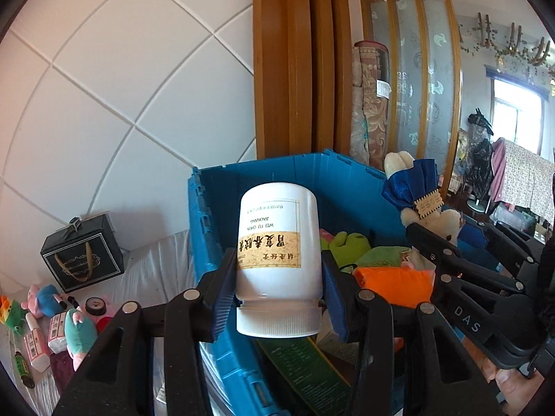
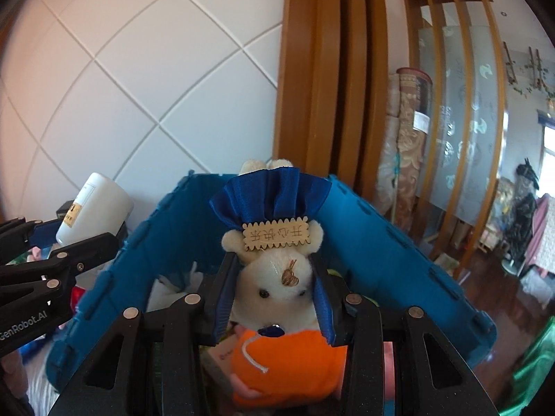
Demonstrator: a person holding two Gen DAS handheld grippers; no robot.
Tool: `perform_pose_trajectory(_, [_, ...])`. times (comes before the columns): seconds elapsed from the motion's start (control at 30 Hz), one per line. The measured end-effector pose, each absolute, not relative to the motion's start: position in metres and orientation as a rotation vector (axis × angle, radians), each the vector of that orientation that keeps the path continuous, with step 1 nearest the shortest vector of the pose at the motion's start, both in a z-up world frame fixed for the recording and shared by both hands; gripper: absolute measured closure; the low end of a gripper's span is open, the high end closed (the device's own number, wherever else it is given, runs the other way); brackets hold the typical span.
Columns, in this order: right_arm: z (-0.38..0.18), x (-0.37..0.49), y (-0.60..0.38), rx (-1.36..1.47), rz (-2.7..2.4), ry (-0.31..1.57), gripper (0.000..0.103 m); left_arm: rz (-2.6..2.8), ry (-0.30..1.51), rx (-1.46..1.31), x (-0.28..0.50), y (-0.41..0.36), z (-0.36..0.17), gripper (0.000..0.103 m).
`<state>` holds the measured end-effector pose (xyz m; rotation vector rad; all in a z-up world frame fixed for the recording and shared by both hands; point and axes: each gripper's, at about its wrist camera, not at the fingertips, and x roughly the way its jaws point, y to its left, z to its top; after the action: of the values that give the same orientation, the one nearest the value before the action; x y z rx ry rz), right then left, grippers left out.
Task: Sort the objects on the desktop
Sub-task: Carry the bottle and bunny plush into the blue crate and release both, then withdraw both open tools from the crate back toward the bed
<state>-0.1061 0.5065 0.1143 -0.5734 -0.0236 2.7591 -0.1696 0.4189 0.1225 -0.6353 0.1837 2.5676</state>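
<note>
Left gripper (image 1: 277,284) clamping smooth white bottle (image 1: 279,242); right gripper (image 2: 274,298) pinching fuzzy rabbit (image 2: 275,277).

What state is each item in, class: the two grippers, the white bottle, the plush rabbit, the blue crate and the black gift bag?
Left gripper: shut on the bottle.
White plastic medicine bottle: held upside down, cap on, above the crate's edge.
Right gripper: shut on the rabbit.
White plush rabbit in blue satin skirt: held head down over the crate.
Blue plastic crate: open, holding toys.
Black paper gift bag: upright on the white cloth.
</note>
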Motion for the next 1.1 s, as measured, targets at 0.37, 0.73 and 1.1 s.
perform_pose_trajectory(0.37, [0.091, -0.135, 0.56, -0.774, 2.649, -0.074, 0.063, 2.506, 0.278, -0.801, -0.184, 0.466, 0.107, 0.057])
perform_pose_trajectory(0.73, [0.086, -0.137, 0.574, -0.757, 2.623, -0.095, 0.008, 2.552, 0.297, -0.725, -0.176, 0.461, 0.112, 0.035])
perform_pose_trajectory(1.1, [0.098, -0.121, 0.556, -0.677, 2.628, -0.122, 0.0, 2.578, 0.188, -0.675, -0.166, 0.423, 0.123, 0.035])
